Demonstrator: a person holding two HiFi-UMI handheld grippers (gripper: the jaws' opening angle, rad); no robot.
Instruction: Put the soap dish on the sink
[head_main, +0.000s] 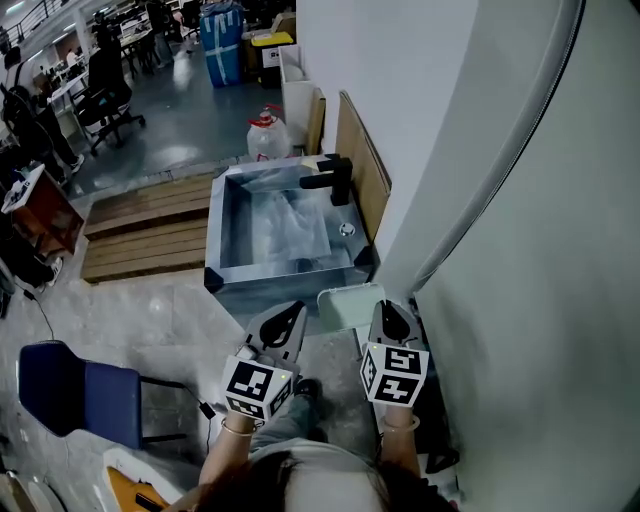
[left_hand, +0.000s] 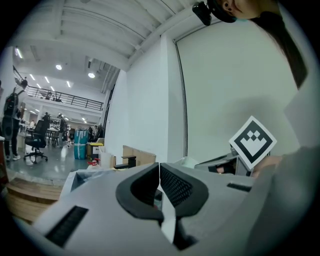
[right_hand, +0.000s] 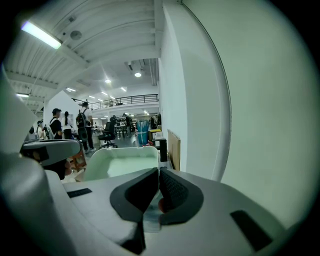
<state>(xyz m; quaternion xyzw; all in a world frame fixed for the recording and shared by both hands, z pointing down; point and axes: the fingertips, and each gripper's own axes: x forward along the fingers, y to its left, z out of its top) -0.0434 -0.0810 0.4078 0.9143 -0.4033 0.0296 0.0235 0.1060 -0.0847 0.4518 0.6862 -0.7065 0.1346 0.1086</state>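
A pale soap dish (head_main: 349, 305) hangs in the air just short of the steel sink's (head_main: 214, 232) near rim. My right gripper (head_main: 384, 309) is shut on the dish's right edge. From the right gripper view the dish (right_hand: 124, 163) spreads out just past the closed right gripper (right_hand: 159, 170). My left gripper (head_main: 291, 314) floats left of the dish, shut, with nothing in it. Seen from the left gripper view, the left gripper (left_hand: 159, 165) has its jaws touching, and a bit of the dish (left_hand: 189, 161) shows beyond. A black faucet (head_main: 334, 179) stands at the sink's far right corner.
A white wall (head_main: 520, 250) runs close along the right. A wooden board (head_main: 362, 165) leans behind the sink. Wooden pallets (head_main: 150, 225) lie left of it, and a water jug (head_main: 268, 135) stands behind. A blue chair (head_main: 70, 385) is at lower left.
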